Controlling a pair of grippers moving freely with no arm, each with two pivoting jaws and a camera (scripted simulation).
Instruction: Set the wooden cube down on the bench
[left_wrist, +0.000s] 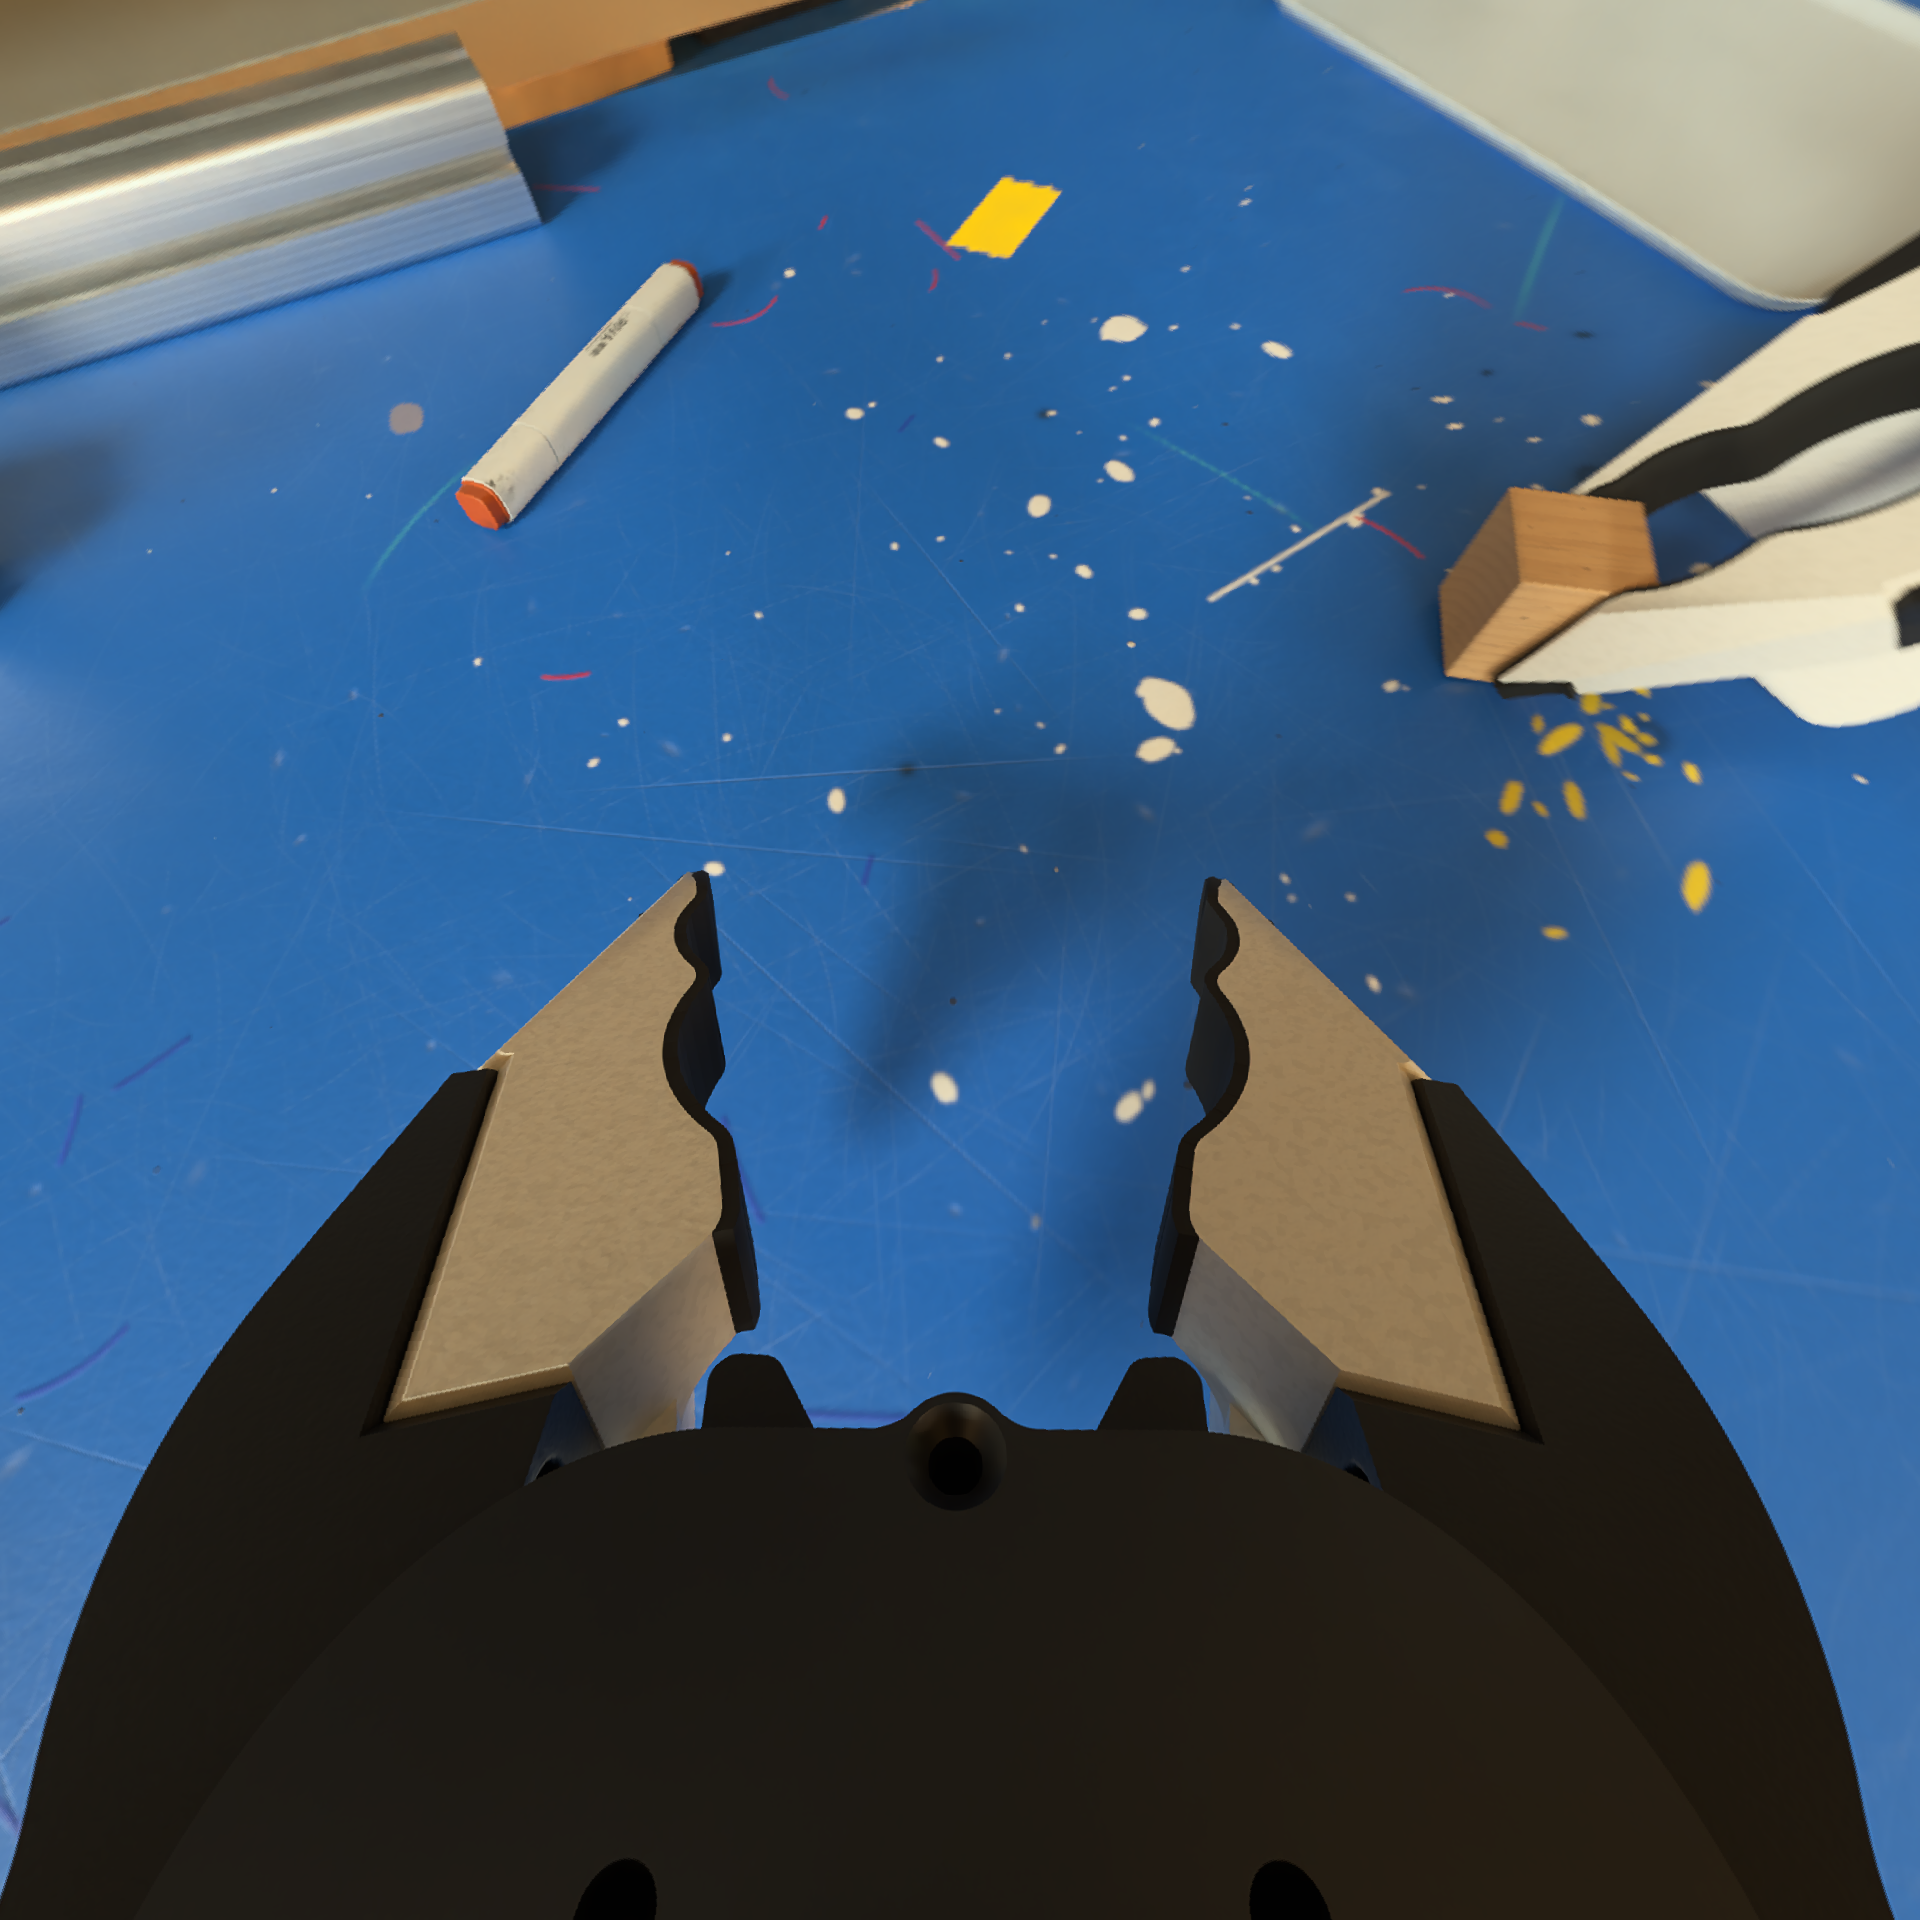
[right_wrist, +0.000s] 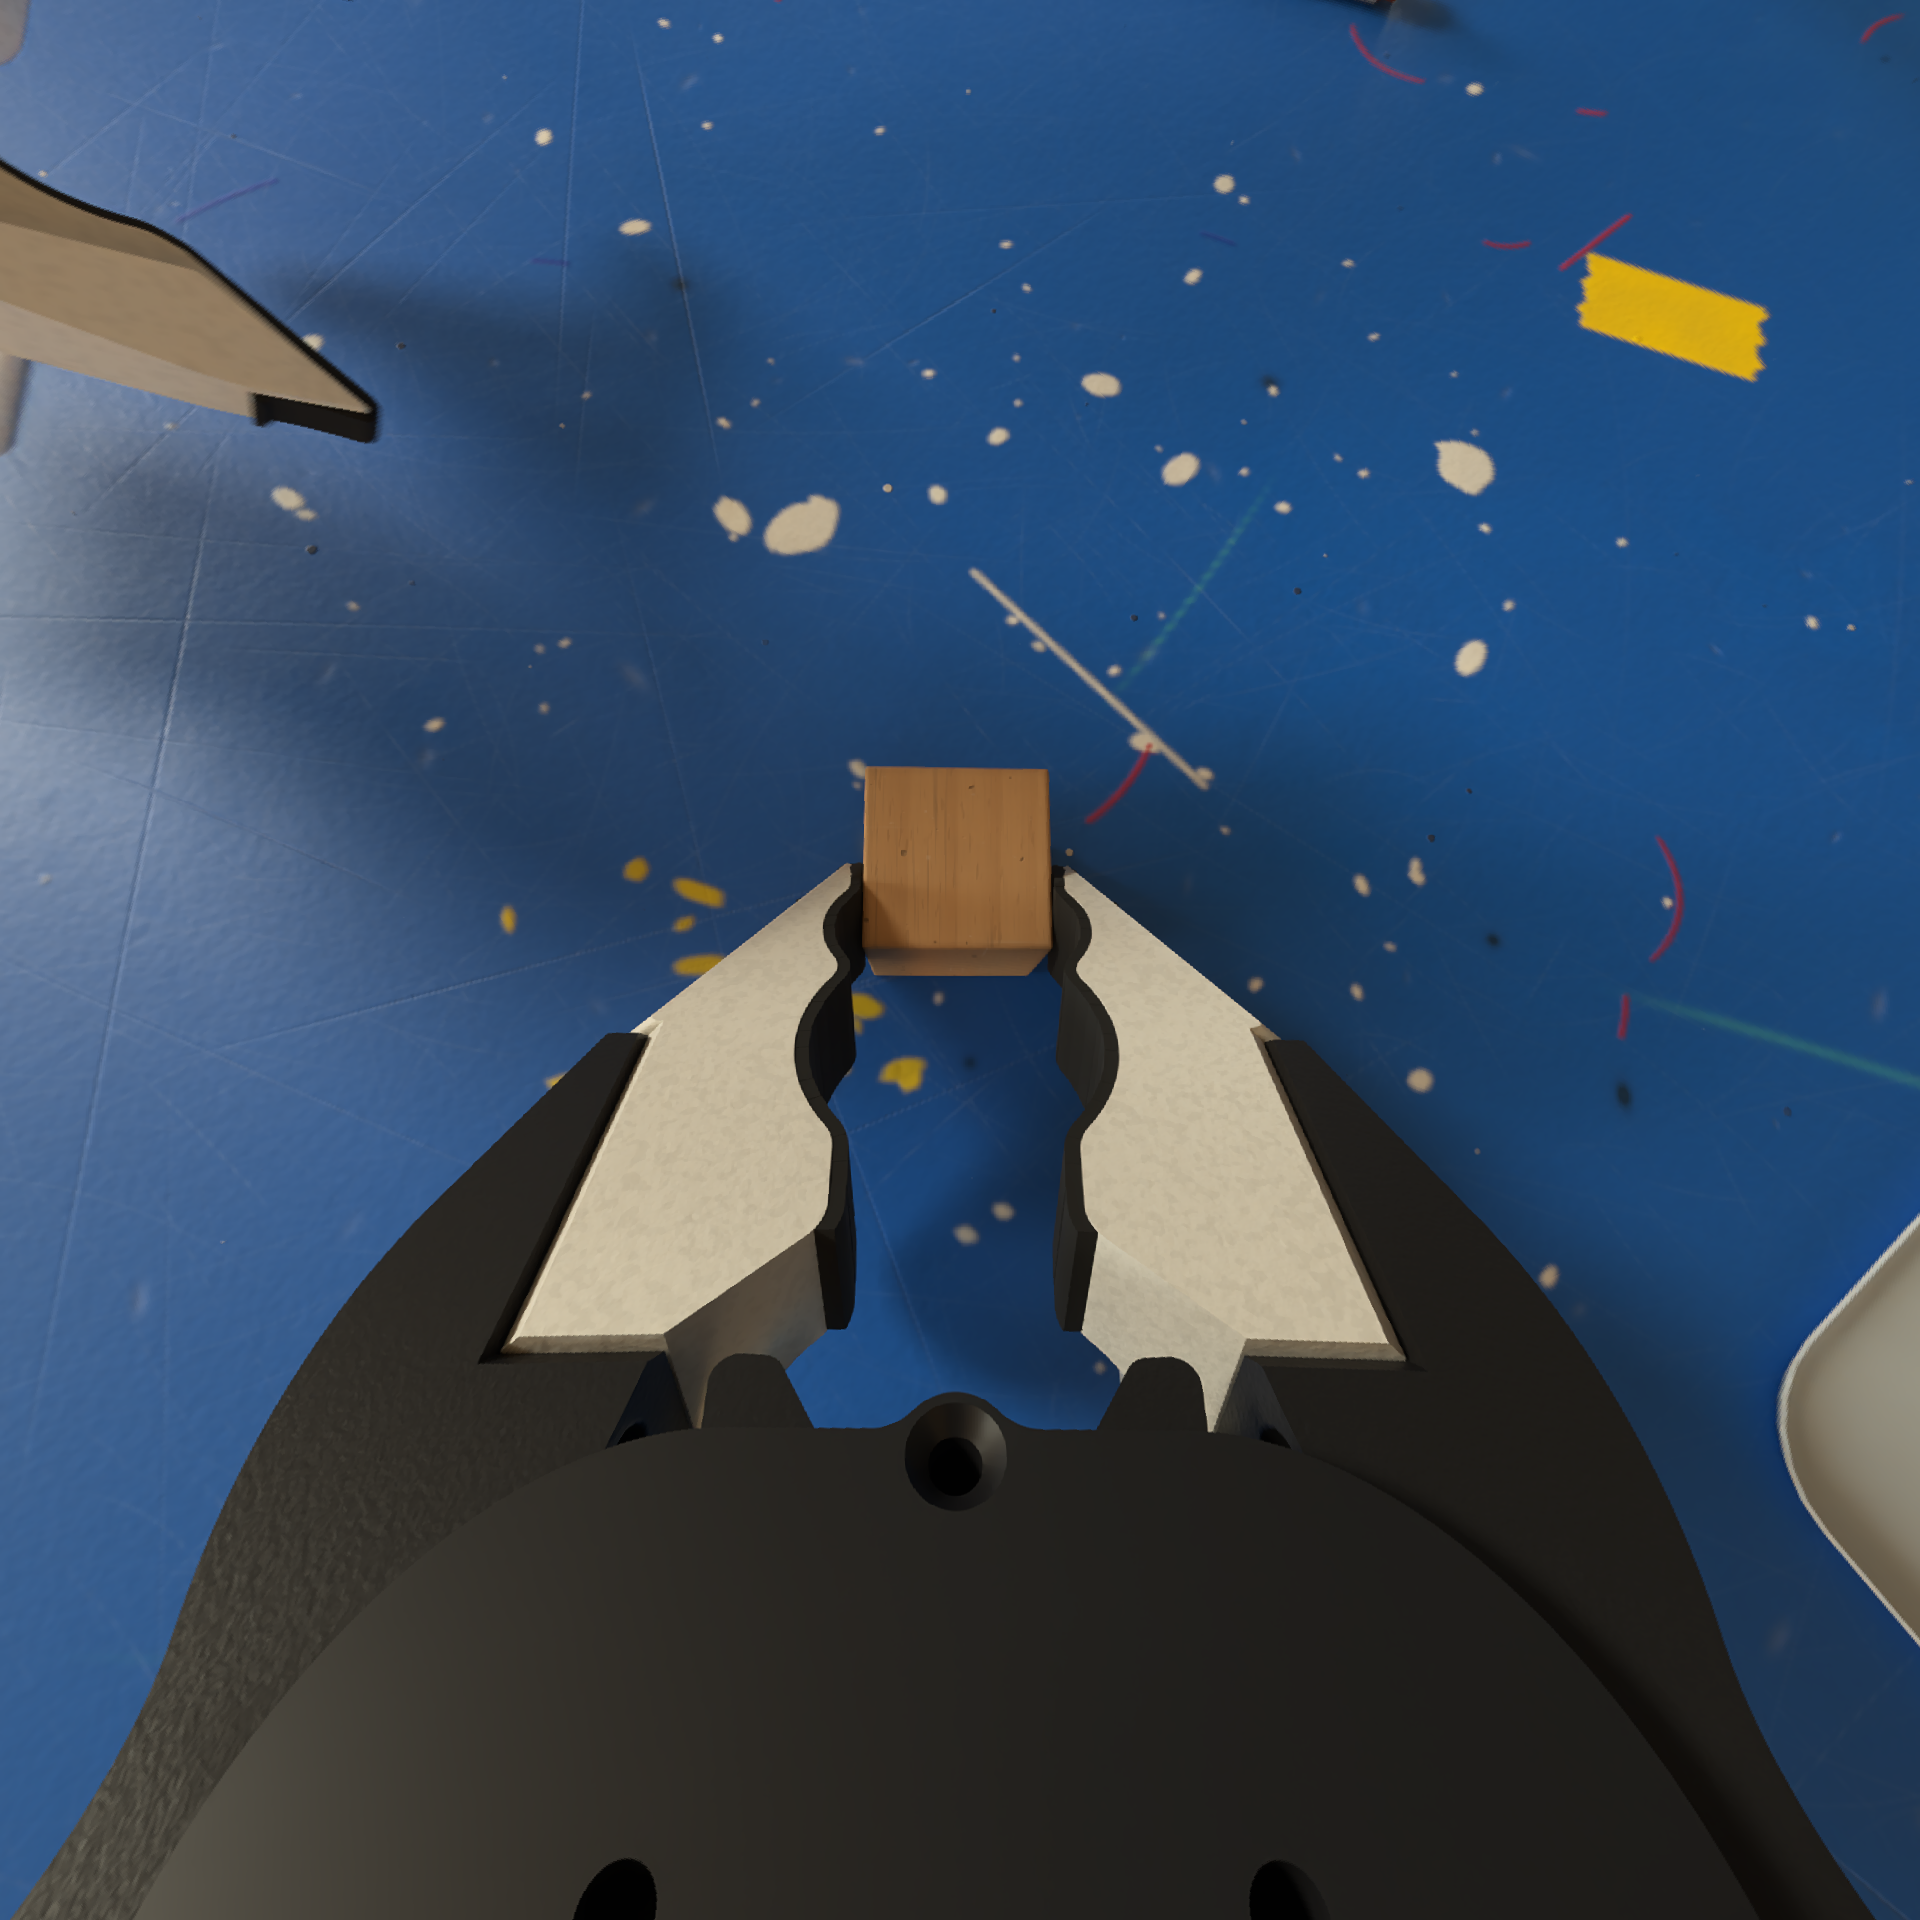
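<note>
The wooden cube sits between the tips of my right gripper, which is shut on it just above the blue paint-spattered bench. In the left wrist view the same cube shows at the right, held by the right gripper's pale fingers close to the bench surface. My left gripper is open and empty, hovering over the blue bench to the left of the cube. One finger of the left gripper shows at the upper left of the right wrist view.
A white marker with orange caps lies at the back left. A shiny metal block and an orange board stand behind it. A yellow tape patch is on the bench. A white tray lies at the back right.
</note>
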